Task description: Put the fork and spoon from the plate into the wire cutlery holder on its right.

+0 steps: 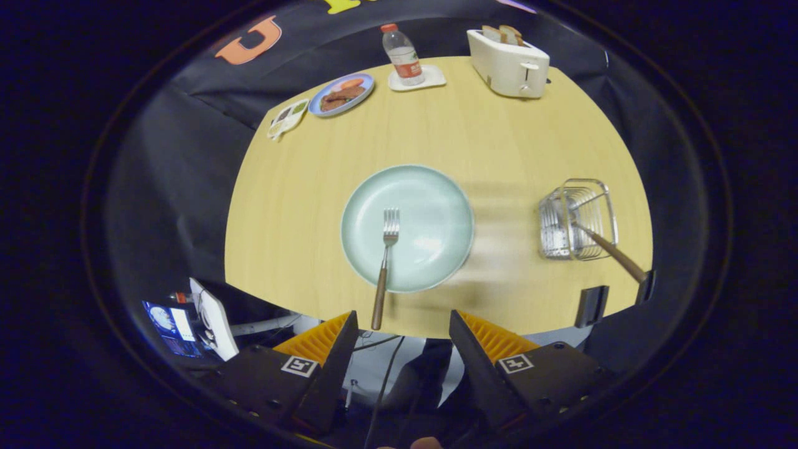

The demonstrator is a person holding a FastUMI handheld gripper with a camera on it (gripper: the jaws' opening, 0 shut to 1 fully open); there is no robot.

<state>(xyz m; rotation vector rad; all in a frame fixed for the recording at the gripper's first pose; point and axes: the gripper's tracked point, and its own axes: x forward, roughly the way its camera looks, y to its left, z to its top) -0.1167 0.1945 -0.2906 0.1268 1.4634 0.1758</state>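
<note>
While the gripper (404, 333) hangs high above the tabletop's (499, 143) near edge, its fingers stand wide apart, holding nothing. Ahead, the fork (384, 262) lies on the plate (436, 212); the spoon (608, 248) leans in the holder (576, 218).

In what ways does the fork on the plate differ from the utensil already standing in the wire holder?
The fork lies flat on the plate, its tines fully visible; the utensil leans in the wire holder, its head hidden inside. The fork's handle points toward the tongs, which hang open just short of it; the utensil's handle slants out over the holder's rim. Both have brown, wooden-looking handles.
</note>
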